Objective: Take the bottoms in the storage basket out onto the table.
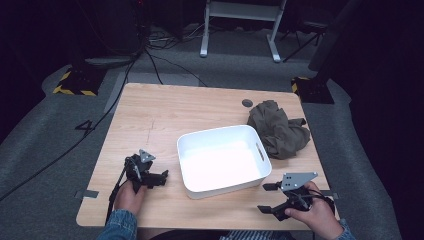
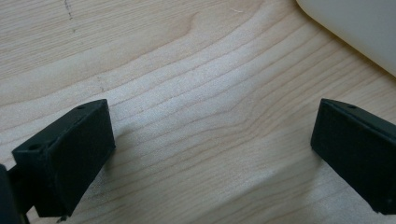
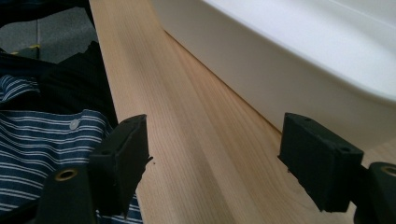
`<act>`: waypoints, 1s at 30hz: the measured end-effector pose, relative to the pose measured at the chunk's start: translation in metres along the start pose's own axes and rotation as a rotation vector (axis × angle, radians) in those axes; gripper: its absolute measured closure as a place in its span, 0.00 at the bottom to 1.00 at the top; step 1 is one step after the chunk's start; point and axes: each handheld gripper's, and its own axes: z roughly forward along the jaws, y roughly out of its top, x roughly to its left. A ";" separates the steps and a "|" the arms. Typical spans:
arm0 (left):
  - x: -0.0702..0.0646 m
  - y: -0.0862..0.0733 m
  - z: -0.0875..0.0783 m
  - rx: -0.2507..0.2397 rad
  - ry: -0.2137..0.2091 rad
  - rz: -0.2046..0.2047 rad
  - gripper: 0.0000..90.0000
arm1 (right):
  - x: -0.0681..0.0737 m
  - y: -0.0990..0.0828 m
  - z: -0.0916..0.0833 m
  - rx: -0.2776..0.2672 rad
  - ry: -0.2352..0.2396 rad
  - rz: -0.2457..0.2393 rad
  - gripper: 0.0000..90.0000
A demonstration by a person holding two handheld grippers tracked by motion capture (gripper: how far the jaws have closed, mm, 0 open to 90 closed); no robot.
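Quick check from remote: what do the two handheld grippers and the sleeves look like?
Both grippers, left and right, are black with two blocky jaws; each carries a grey three-cornered plate. A black cable trails from the left one. Denim-blue cuffs show at both wrists.

A dark "4" (image 1: 85, 127) is marked on the grey floor (image 1: 45, 145).
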 end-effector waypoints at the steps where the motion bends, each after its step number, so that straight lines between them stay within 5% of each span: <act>1: 0.000 0.000 0.000 0.000 0.000 0.000 0.00 | 0.000 -0.004 0.005 -0.008 0.009 0.008 0.27; 7: 0.000 0.000 0.000 0.000 0.000 0.000 0.00 | -0.002 -0.016 0.021 -0.025 0.033 0.018 0.27; 18: 0.000 0.000 0.000 0.000 0.000 0.000 0.00 | -0.006 -0.034 0.037 -0.064 -0.063 0.010 0.26; 30: 0.000 0.000 0.000 0.000 -0.001 0.001 0.00 | -0.007 -0.041 0.047 -0.019 -0.128 -0.023 0.21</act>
